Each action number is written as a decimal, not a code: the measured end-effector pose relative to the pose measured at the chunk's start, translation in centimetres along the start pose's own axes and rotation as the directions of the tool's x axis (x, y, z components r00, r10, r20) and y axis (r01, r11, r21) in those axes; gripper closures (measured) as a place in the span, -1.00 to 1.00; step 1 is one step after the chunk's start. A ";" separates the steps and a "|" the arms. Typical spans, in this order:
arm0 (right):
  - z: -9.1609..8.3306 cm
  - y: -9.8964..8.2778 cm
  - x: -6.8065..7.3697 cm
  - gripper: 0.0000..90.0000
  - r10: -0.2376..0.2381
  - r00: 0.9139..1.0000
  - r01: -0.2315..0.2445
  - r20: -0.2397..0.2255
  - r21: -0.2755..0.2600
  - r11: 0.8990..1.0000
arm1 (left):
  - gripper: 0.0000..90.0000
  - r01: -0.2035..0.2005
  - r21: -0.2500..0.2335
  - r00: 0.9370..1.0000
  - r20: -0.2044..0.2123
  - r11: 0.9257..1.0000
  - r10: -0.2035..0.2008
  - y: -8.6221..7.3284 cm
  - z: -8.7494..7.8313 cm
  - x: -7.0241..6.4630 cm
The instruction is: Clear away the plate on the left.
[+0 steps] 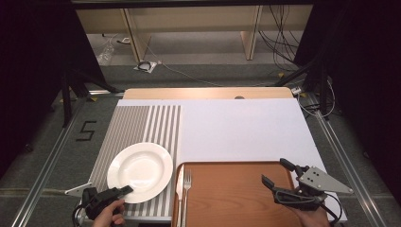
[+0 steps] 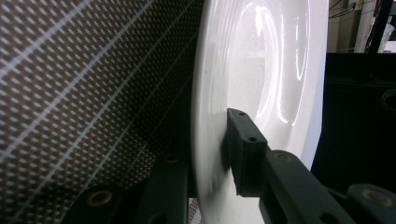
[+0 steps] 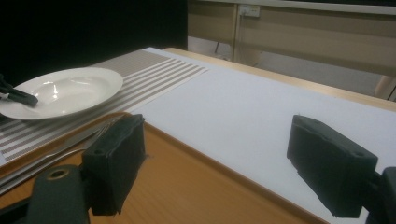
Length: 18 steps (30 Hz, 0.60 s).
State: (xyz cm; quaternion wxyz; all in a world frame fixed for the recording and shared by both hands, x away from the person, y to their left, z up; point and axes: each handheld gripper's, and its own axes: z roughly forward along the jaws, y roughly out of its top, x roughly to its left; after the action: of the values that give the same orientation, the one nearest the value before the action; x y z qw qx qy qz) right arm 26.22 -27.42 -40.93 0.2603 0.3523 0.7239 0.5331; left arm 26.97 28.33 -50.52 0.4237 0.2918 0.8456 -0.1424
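Observation:
A white plate [image 1: 142,170] lies on a grey striped placemat [image 1: 137,123] at the front left. My left gripper [image 1: 126,190] reaches in from the near side and is shut on the plate's near rim. In the left gripper view the plate [image 2: 261,60] stands edge-on between the jaws of that gripper [image 2: 205,154], one pad on its upper face and the other jaw under the rim. My right gripper [image 1: 275,171] hovers open over the right end of a wooden tray [image 1: 227,189], with nothing between its pads [image 3: 116,158]. The right gripper view has the plate [image 3: 65,91] at far left.
A fork [image 1: 187,187] and a knife [image 1: 179,189] lie side by side at the tray's left end. A white sheet [image 1: 236,127] covers the table behind the tray. Beyond the table's far edge are the floor, cables and wooden furniture legs.

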 end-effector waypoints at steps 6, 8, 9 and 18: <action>0.0 0.0 0.0 -0.55 0.001 1.000 -0.001 0.002 -0.001 1.000 | 0.76 0.007 -0.012 1.000 0.026 1.000 -0.006 0.0 -0.1 0.1; 0.0 0.0 0.0 -0.55 0.002 1.000 -0.002 0.002 -0.002 1.000 | 0.77 0.018 -0.020 0.999 0.035 1.000 -0.018 0.0 -0.1 0.1; 0.0 0.0 0.0 -0.55 0.002 1.000 -0.002 0.002 -0.001 1.000 | 0.78 0.018 -0.024 0.999 0.039 1.000 -0.018 0.0 -0.1 0.0; 0.1 0.0 0.0 -0.55 0.000 1.000 0.000 0.004 0.002 1.000 | 0.76 0.010 -0.011 0.996 0.090 1.000 -0.009 0.1 0.1 -0.1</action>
State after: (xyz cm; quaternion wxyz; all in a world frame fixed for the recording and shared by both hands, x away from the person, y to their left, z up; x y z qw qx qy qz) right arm 26.28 -27.39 -41.00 0.2615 0.3537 0.7237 0.5318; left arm 27.09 28.31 -50.46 0.4622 0.2787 0.8280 -0.1524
